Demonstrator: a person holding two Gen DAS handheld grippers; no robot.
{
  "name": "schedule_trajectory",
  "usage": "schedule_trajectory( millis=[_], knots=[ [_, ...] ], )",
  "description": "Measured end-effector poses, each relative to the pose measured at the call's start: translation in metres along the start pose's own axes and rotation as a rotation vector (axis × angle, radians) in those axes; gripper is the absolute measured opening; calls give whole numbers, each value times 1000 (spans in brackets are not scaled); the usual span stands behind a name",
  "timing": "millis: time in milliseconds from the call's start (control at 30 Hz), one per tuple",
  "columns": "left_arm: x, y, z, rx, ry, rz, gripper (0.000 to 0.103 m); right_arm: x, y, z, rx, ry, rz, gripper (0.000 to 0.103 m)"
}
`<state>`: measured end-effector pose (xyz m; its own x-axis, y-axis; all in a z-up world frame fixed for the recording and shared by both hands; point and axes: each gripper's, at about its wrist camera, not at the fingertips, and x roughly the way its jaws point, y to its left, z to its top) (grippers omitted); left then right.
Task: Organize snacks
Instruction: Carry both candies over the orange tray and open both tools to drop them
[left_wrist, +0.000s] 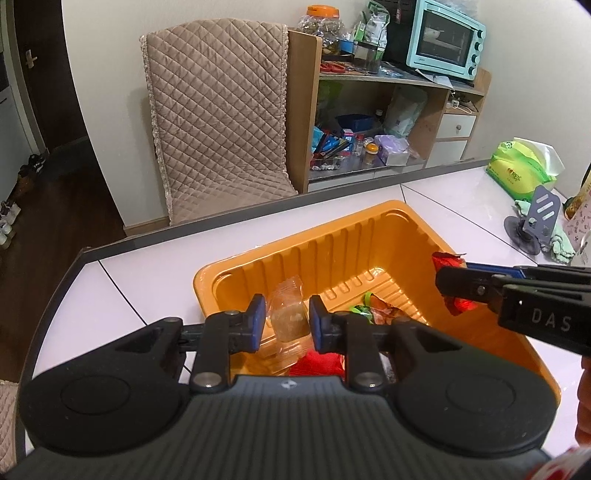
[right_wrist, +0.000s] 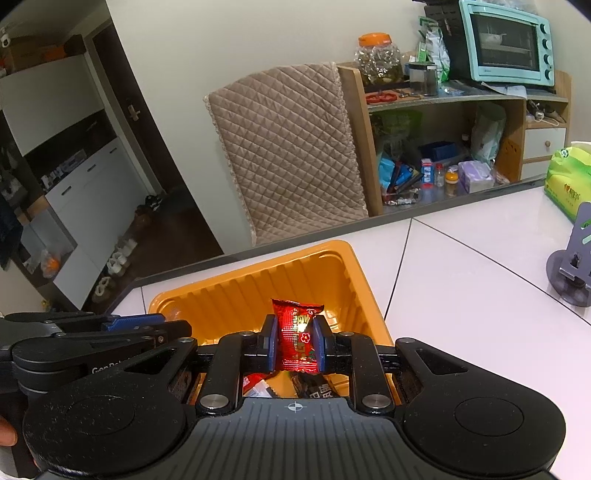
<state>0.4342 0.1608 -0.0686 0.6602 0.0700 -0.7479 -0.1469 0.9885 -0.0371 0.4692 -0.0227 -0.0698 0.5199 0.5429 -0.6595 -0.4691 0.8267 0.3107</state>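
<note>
Orange plastic tray (left_wrist: 369, 236) is the landmark: both loads hang above its open well. Over its left part, the left hand-held gripper (left_wrist: 286, 319) is clamped on a clear-wrapped snack (left_wrist: 290, 314), long axis upright. Over its right part, the right hand-held gripper (right_wrist: 295, 343) pinches a red candy packet (right_wrist: 297, 332), also upright. Each drop looks straight down; loose wrappers lie below, ribbed walls stand clear, and bare white tabletop (right_wrist: 461, 295) stretches rightward.
</note>
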Motion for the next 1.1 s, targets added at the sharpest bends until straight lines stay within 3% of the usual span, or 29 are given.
schedule_trajectory(
  millis=[1100],
  knots=[
    [0,13,-1,-27,-1,-1,23,16,4,10,3,-29,-14,21]
  ],
)
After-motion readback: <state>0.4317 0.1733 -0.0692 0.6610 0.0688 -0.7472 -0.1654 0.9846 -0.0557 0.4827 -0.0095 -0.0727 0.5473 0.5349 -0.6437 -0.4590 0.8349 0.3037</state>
